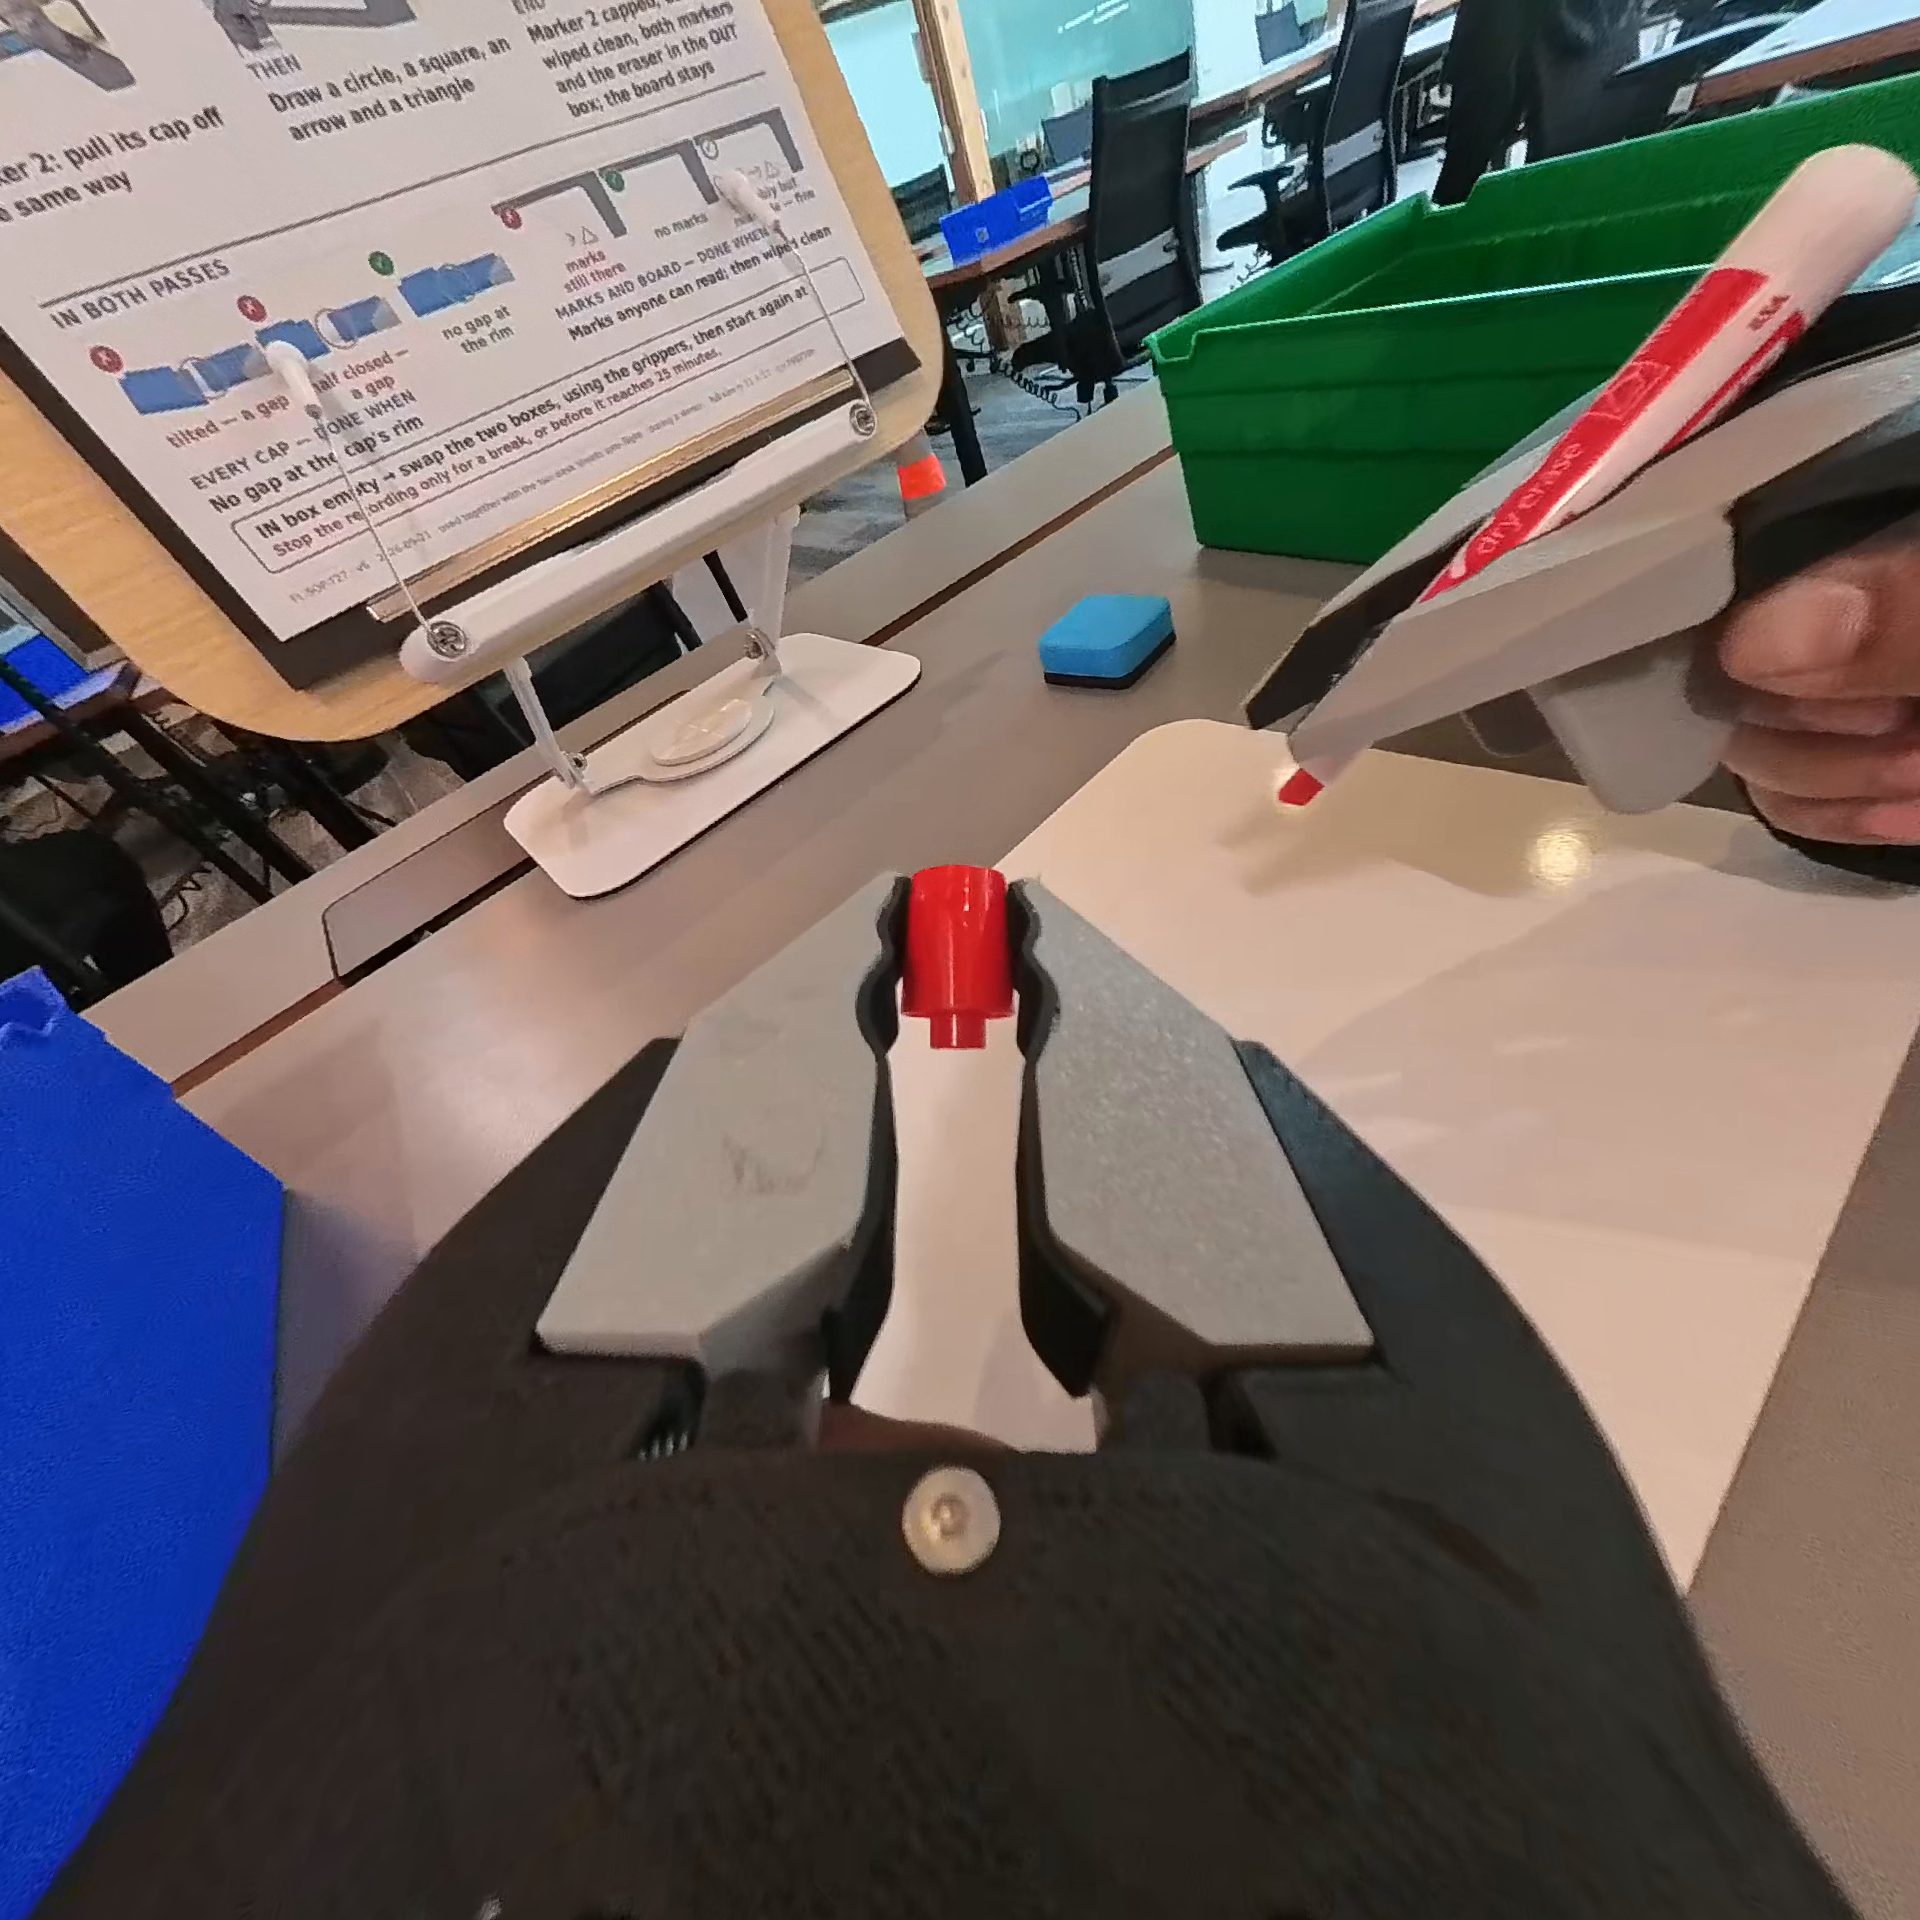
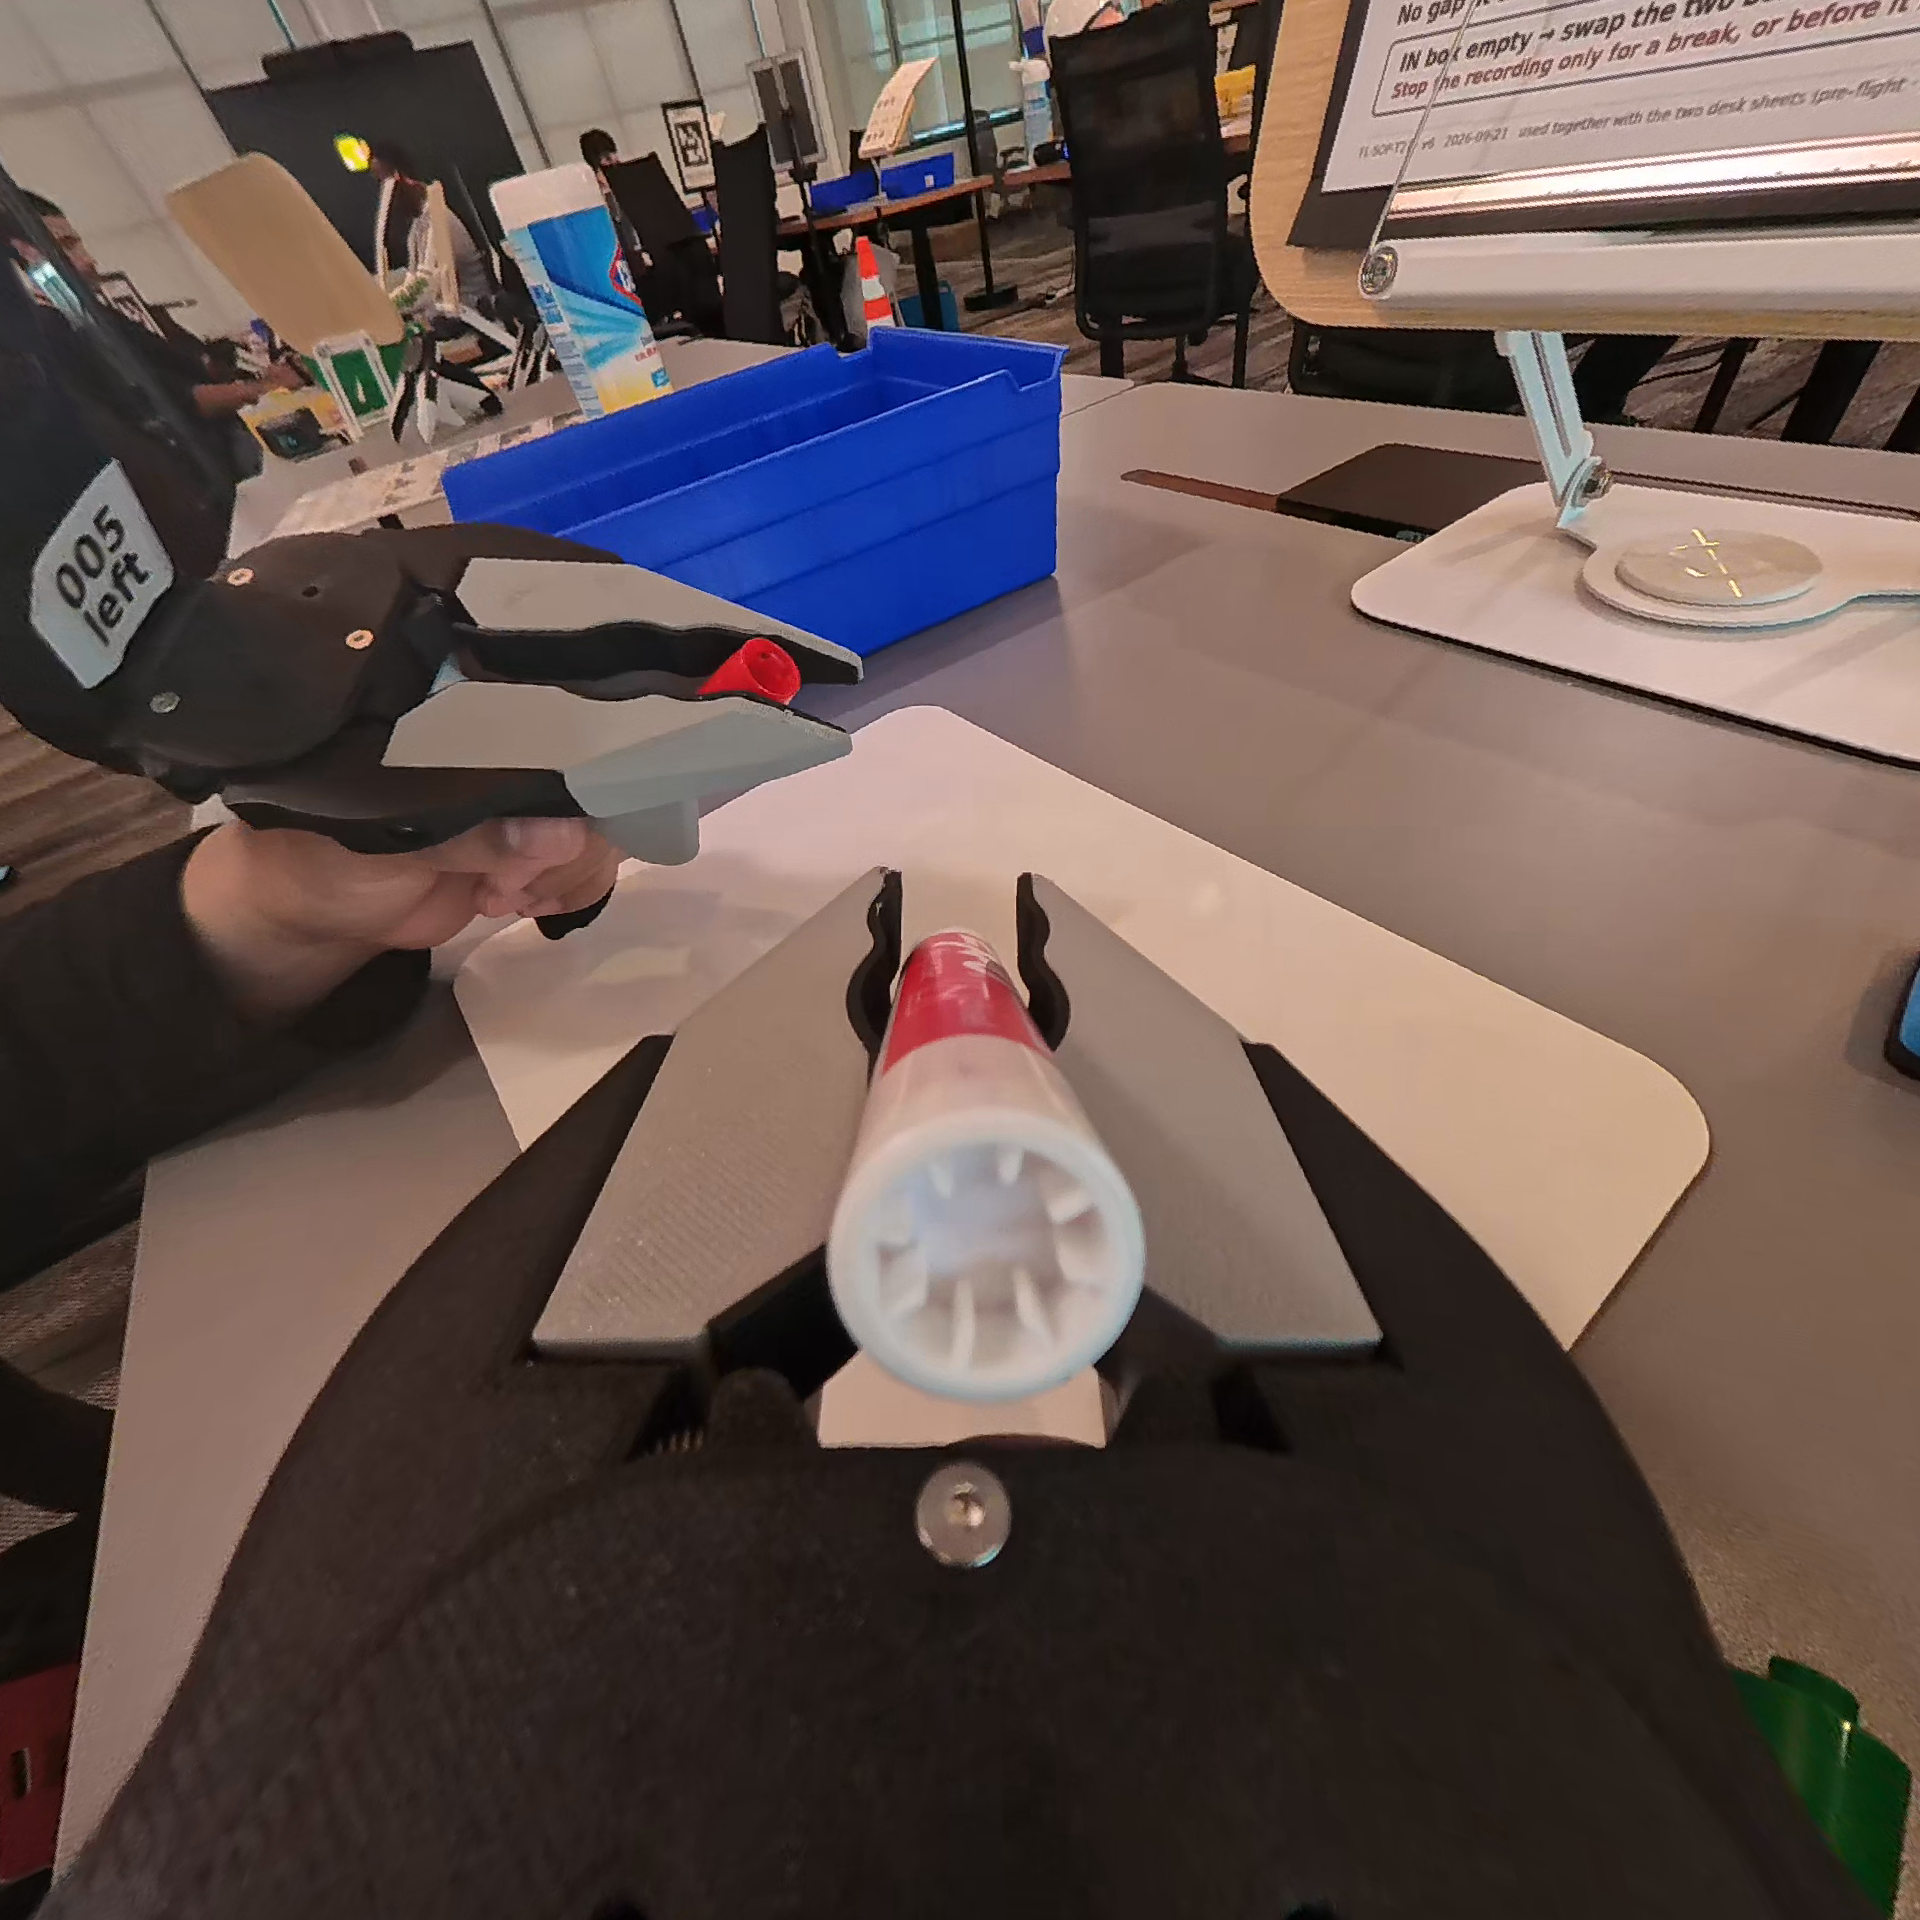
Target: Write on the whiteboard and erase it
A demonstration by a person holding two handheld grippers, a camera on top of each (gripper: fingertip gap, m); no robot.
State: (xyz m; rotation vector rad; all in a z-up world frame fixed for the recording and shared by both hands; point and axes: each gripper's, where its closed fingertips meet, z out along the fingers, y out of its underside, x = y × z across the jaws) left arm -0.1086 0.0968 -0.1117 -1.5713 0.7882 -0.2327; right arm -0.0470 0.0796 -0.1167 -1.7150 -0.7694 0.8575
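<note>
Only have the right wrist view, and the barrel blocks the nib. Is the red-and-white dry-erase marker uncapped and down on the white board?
Observer: Uncapped. The red nib of the red-and-white dry-erase marker sticks out past the right gripper, at or just above the glossy white whiteboard near its far corner. Contact is unclear.
Operator: Any strokes there?
Observer: None visible around the nib.
Operator: Where's the eraser?
Observer: The blue foam eraser with a black base lies on the grey table beyond the board, in front of the green plastic bin.
</note>
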